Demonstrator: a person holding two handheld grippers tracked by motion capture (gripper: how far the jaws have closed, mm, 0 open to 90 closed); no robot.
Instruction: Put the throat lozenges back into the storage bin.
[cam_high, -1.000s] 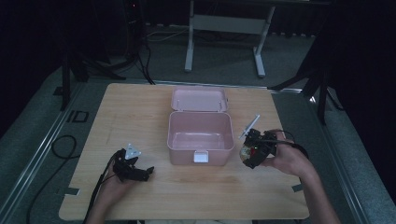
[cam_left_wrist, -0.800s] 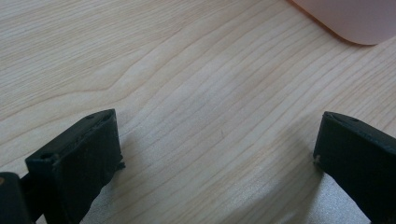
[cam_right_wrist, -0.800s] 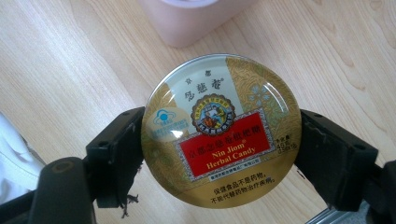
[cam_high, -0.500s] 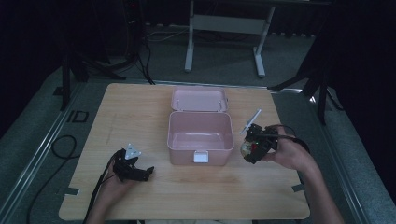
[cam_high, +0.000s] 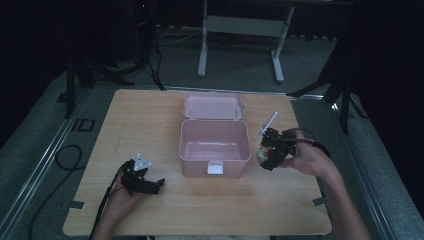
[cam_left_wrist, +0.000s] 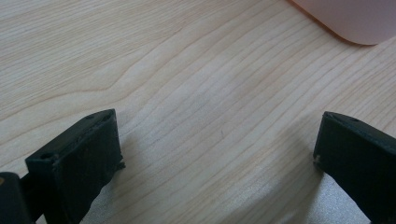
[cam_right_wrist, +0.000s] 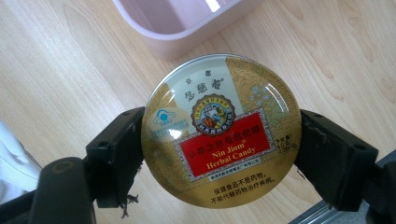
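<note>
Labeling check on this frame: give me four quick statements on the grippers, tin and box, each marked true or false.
1. The right gripper grips a round candy tin. True.
2. The pink box is closed. False: its lid lies open behind it.
3. The left gripper holds the tin. False: its jaws stand open over bare table.
4. The tin is outside the box. True.

Gold candy tin (red label), pink box, pale woodgrain table.
</note>
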